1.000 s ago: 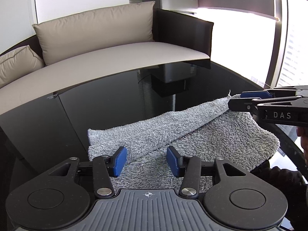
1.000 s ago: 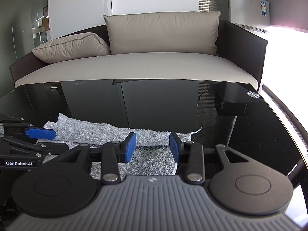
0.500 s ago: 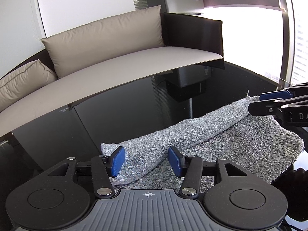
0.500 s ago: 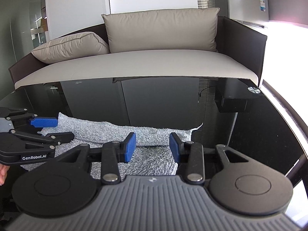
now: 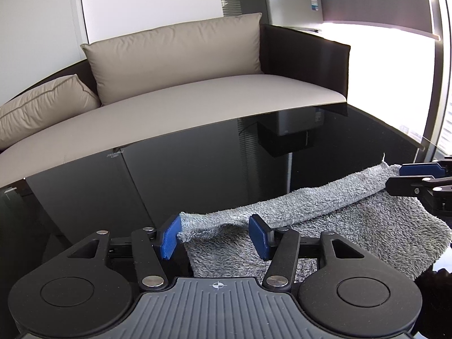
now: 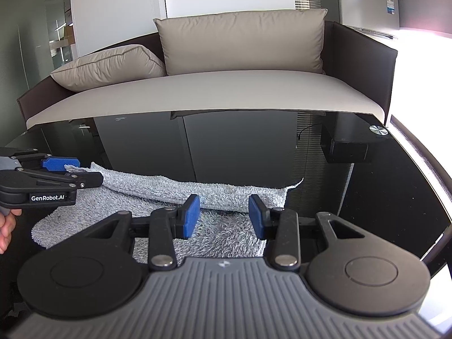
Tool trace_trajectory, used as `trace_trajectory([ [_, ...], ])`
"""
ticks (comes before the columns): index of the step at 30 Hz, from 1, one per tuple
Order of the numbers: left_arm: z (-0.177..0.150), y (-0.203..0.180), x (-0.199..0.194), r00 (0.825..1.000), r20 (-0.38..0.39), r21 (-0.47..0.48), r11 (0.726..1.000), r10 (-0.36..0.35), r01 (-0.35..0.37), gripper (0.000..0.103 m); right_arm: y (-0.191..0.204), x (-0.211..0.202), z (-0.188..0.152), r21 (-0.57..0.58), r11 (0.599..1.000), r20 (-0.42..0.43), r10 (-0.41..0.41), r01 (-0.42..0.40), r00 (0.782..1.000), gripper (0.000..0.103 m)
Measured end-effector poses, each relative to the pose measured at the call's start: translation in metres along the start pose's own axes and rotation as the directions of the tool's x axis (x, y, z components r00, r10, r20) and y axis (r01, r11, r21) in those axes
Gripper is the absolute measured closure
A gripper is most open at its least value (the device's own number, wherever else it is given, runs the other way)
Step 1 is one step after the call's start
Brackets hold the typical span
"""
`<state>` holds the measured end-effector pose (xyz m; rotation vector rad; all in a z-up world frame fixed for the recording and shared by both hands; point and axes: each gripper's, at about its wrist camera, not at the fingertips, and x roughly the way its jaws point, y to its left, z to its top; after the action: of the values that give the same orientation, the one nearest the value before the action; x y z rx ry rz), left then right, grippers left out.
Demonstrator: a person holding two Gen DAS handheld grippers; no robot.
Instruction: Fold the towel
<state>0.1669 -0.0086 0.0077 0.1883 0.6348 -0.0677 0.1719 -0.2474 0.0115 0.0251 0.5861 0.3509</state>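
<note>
The grey towel (image 5: 353,220) lies on the black glass table (image 5: 197,175), its far edge folded over into a long strip. The left gripper (image 5: 216,236) hangs over the towel's left end, jaws opening, the folded corner between its blue pads (image 5: 169,237) but not pinched. The right gripper (image 6: 223,216) sits over the right end, jaws apart, gripping nothing. Behind the table stands a beige sofa (image 6: 226,93).
</note>
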Motion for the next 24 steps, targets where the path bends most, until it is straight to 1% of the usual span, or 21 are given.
trace_trajectory([
  [3, 0.001, 0.002, -0.006, 1.000, 0.001, -0.007, 1.000, -0.021, 0.021, 0.053, 0.002, -0.001, 0.000, -0.008, 1.000, -0.001, 0.017, -0.017, 1.000, 0.063],
  [7, 0.002, 0.003, -0.012, 0.999, -0.008, 0.002, 0.999, -0.050, 0.050, 0.052, 0.006, 0.000, -0.001, -0.036, 0.997, -0.039, 0.059, -0.061, 0.997, 0.063],
  [11, -0.001, 0.001, -0.009, 0.997, -0.031, 0.009, 0.997, -0.072, 0.072, 0.052, 0.011, 0.005, -0.003, -0.056, 0.996, -0.064, 0.063, -0.066, 0.996, 0.063],
  [15, -0.004, 0.003, -0.004, 0.997, -0.049, 0.007, 0.998, -0.068, 0.068, 0.051, 0.011, 0.009, -0.003, -0.062, 0.996, -0.067, 0.053, -0.057, 0.996, 0.063],
  [18, -0.005, 0.005, -0.002, 0.997, -0.050, -0.001, 0.998, -0.063, 0.063, 0.051, 0.010, 0.013, -0.002, -0.038, 0.999, -0.064, 0.037, -0.039, 0.997, 0.063],
  [21, -0.005, 0.008, 0.002, 0.998, -0.042, -0.013, 0.999, -0.041, 0.040, 0.050, 0.007, 0.016, 0.000, -0.003, 1.000, -0.045, 0.023, -0.023, 0.999, 0.063],
  [24, -0.005, 0.014, 0.006, 0.999, -0.032, -0.047, 0.999, -0.020, 0.019, 0.050, 0.005, 0.019, 0.003, 0.013, 1.000, -0.034, 0.012, -0.012, 0.999, 0.063],
])
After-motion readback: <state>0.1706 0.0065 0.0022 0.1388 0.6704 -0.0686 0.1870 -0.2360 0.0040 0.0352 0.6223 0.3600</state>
